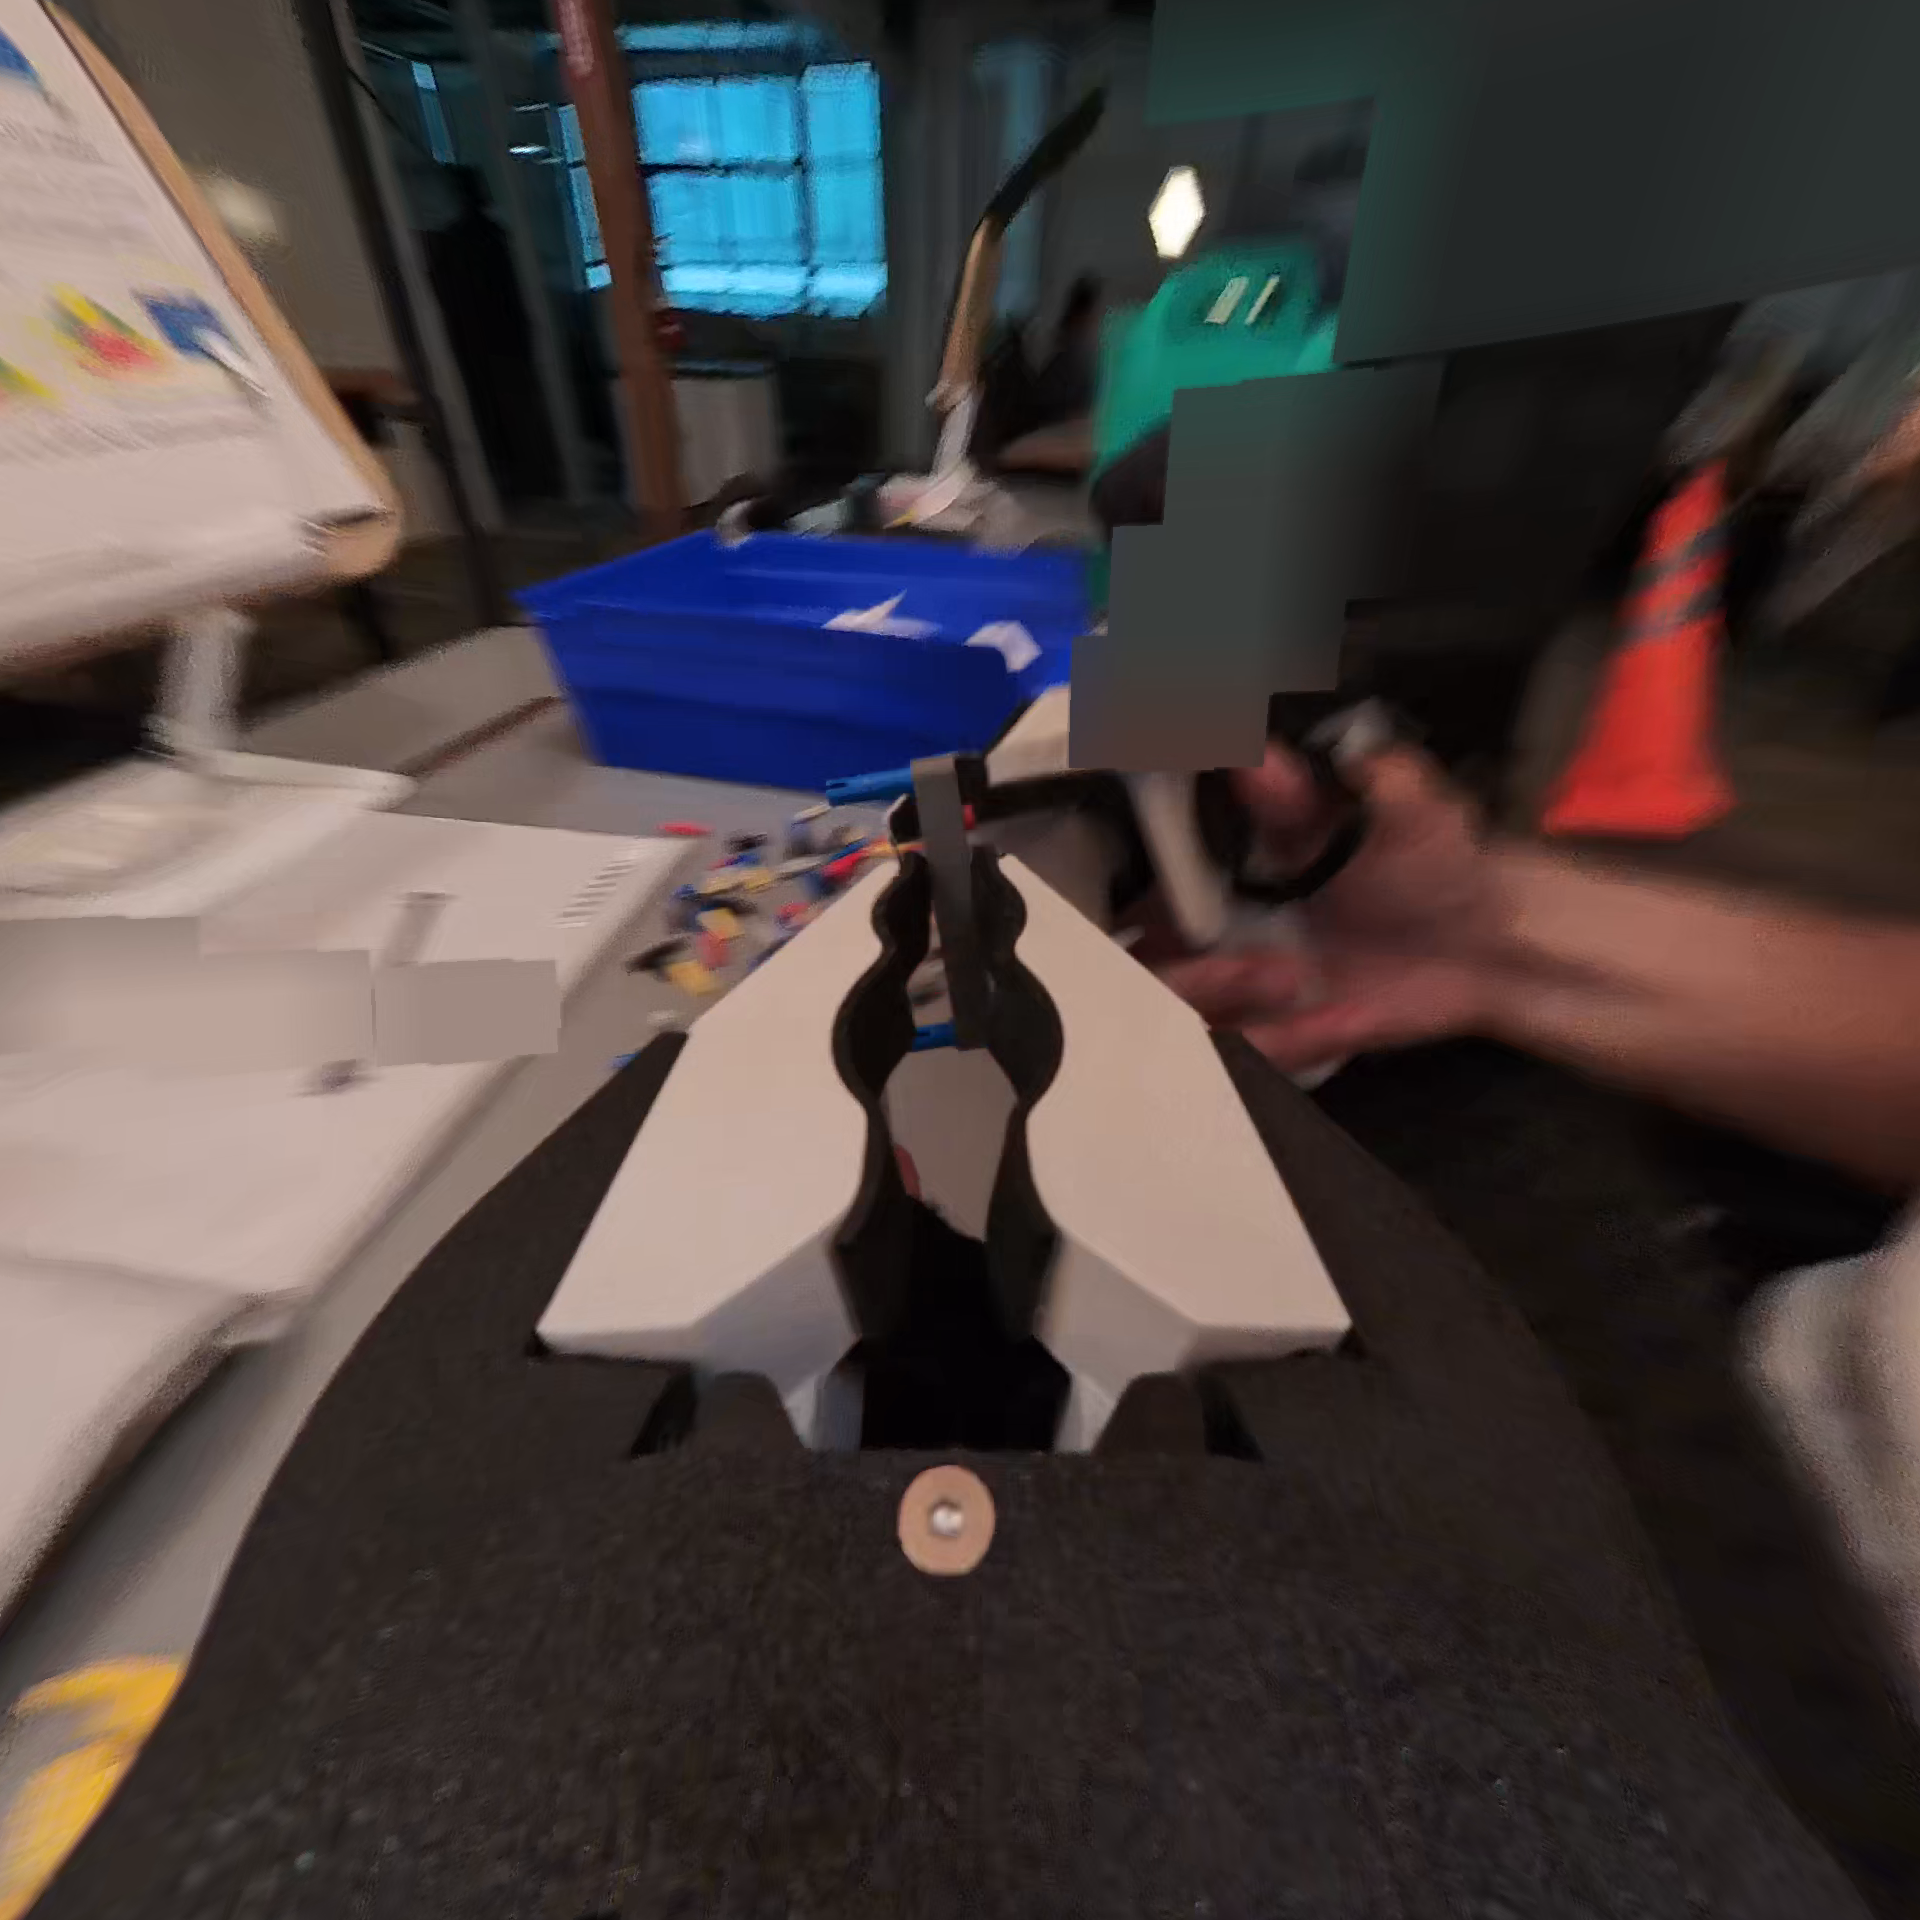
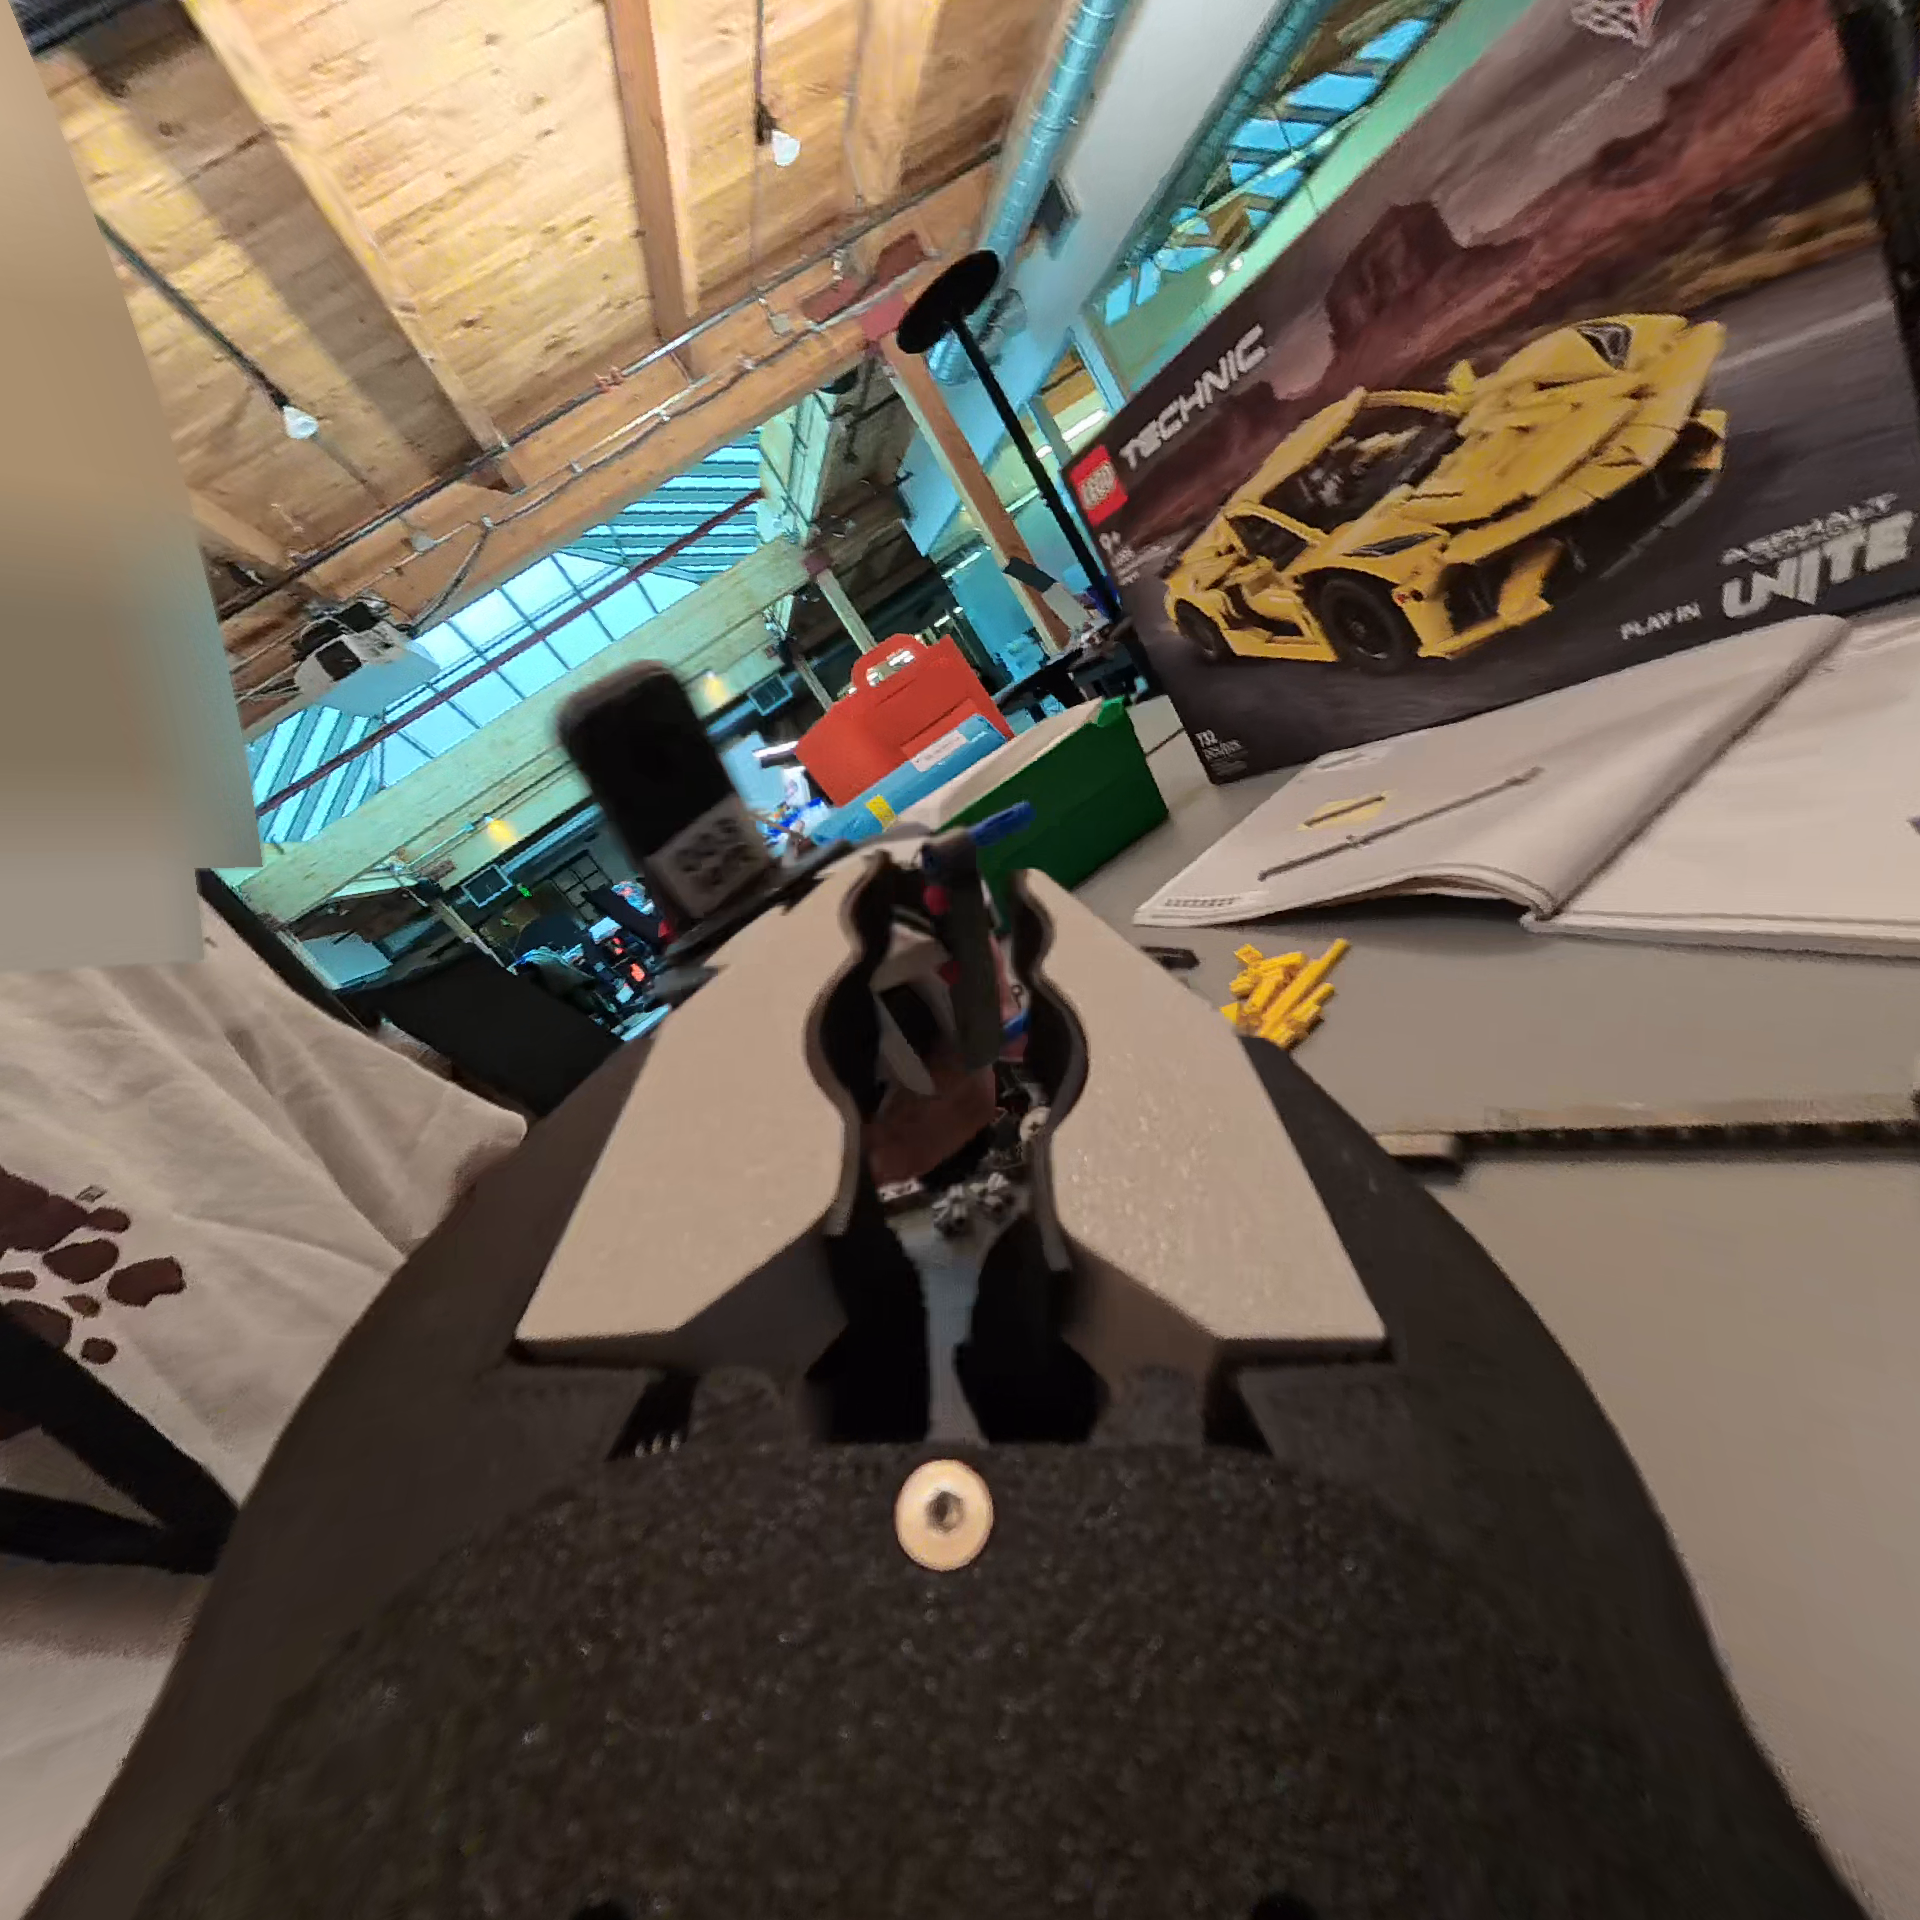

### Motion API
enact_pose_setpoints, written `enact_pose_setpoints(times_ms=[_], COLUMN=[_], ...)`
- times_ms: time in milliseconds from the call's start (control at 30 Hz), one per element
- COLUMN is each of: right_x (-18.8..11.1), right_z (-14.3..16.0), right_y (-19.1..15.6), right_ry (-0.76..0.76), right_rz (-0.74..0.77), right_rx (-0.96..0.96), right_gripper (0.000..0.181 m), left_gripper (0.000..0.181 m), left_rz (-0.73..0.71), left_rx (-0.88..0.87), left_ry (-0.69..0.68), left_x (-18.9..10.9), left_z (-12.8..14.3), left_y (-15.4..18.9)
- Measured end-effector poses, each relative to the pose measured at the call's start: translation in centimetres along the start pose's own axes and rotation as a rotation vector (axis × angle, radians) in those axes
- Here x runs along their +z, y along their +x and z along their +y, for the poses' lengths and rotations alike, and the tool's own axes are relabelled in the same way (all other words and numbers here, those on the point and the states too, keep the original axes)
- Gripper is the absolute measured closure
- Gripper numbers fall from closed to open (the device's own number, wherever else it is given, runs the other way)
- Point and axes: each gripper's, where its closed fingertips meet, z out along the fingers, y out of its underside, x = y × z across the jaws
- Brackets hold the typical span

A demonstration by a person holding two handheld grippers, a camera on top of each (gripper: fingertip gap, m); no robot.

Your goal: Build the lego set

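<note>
Both grippers, matte white wedges with wavy black rubber edges, pinch one flat dark grey lego beam (image 1: 954,894): the left gripper (image 1: 951,883) and right gripper (image 2: 951,883) meet above the table. Glossy loose bricks (image 1: 748,914) lie scattered beyond, near a blue plastic bin (image 1: 769,665).

Bench (image 2: 1558,1299): grey, flat top, seen in both wrist views.
Booklet (image 2: 1621,831): open, white pages, lying flat on the bench near the set box.
Set box (image 2: 1507,436): stands upright at the bench's far edge, a yellow car pictured on its face.
Yellow pieces (image 2: 1283,987): small heap just in front of the booklet.
Loose pieces (image 1: 748,914): mixed blue, red and yellow, scattered before the blue bin.
Blue bin (image 1: 810,665): sits farther back on the bench.
Green bin (image 2: 1070,800): left of the set box.
</note>
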Motion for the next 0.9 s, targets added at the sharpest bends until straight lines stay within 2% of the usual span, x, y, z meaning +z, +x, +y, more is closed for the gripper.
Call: enact_pose_setpoints(times_ms=[100,200,267,333,367,400,500,533,633,667,733,800,867,900], right_x=[0.1,0.8,1.5,2.2,2.5,2.6,2.9,2.9,2.7,2.7,2.6,2.6,2.8,2.8], right_z=[1.1,2.1,3.1,4.0,4.2,4.3,4.6,4.5,3.1,2.6,1.7,1.1,1.4,1.6], right_y=[1.3,3.0,3.5,3.3,3.2,3.5,3.5,3.6,3.4,2.7,0.8,-0.7,-0.7,-0.8], right_ry=[-0.142,-0.322,-0.436,-0.514,-0.532,-0.546,-0.578,-0.569,-0.491,-0.457,-0.407,-0.392,-0.439,-0.456], right_rz=[0.042,0.121,0.114,0.08,0.065,0.079,0.057,0.056,0.009,-0.035,-0.153,-0.243,-0.26,-0.273], right_rx=[-0.027,-0.168,-0.231,-0.277,-0.3,-0.335,-0.443,-0.492,-0.659,-0.682,-0.646,-0.614,-0.639,-0.644], right_gripper=[0.153,0.148,0.151,0.157,0.17,0.174,0.175,0.175,0.174,0.175,0.175,0.175,0.175,0.174], left_gripper=[0.176,0.175,0.175,0.176,0.175,0.175,0.17,0.155,0.125,0.122,0.131,0.154,0.17,0.172], left_rz=[-0.306,-0.453,-0.467,-0.469,-0.482,-0.487,-0.487,-0.49,-0.435,-0.4,-0.249,-0.05,0.024,0.034], left_rx=[0.555,1.007,1.177,1.254,1.273,1.28,1.228,1.171,0.807,0.655,0.367,0.178,0.119,0.134], left_ry=[-0.227,-0.4,-0.456,-0.485,-0.5,-0.507,-0.506,-0.461,-0.26,-0.231,-0.225,-0.178,-0.09,-0.09], left_x=[-0.8,-1.8,-2.1,-2.4,-2.6,-2.8,-3.2,-3.4,-4.7,-5.2,-5.7,-6.1,-6.5,-6.6], left_z=[1.7,2.7,3.4,3.7,3.8,3.8,4.0,3.5,0.8,0.4,0.9,0.6,-0.8,-0.8], left_y=[-2.7,-4.1,-4.2,-4.2,-4.4,-4.5,-4.6,-4.4,-3.6,-3.9,-4.1,-2.8,-2.4,-2.5])
